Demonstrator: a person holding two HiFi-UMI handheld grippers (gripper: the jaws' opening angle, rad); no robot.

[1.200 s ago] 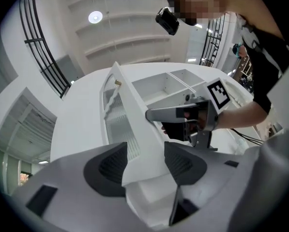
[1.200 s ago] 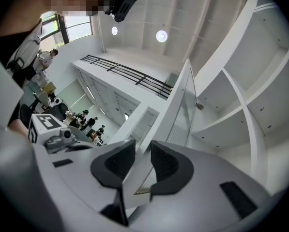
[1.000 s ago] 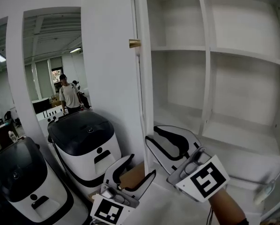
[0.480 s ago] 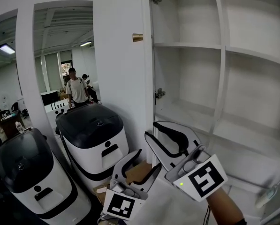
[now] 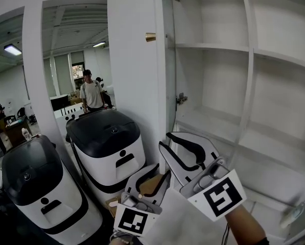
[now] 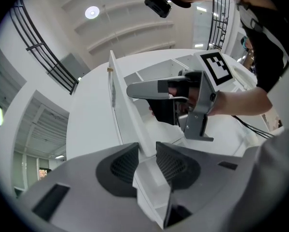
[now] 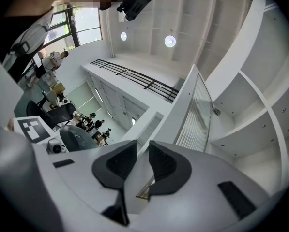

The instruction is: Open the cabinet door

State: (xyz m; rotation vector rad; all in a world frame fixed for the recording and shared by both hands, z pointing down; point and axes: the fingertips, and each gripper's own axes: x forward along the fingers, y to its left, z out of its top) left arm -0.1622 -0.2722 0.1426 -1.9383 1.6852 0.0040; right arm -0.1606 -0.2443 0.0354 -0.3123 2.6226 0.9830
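Jaws of the left gripper (image 5: 156, 172), low in the head view, are closing with a gap between the pads. The free edge of the cabinet door (image 5: 167, 60) shows in that gap, and brown cardboard (image 5: 153, 184) lies beneath. Jaws of the right gripper (image 5: 166, 142), just right of the left, are likewise closing. They stand apart, on the shelf side of the door, gripping nothing. Scene, left to right: two black-topped white machines (image 5: 109, 147); the door, swung out nearly edge-on toward the viewer, its brass knob (image 5: 150, 37) projecting leftward; a hinge (image 5: 181, 98); white shelves (image 5: 213, 47) inside the cabinet.
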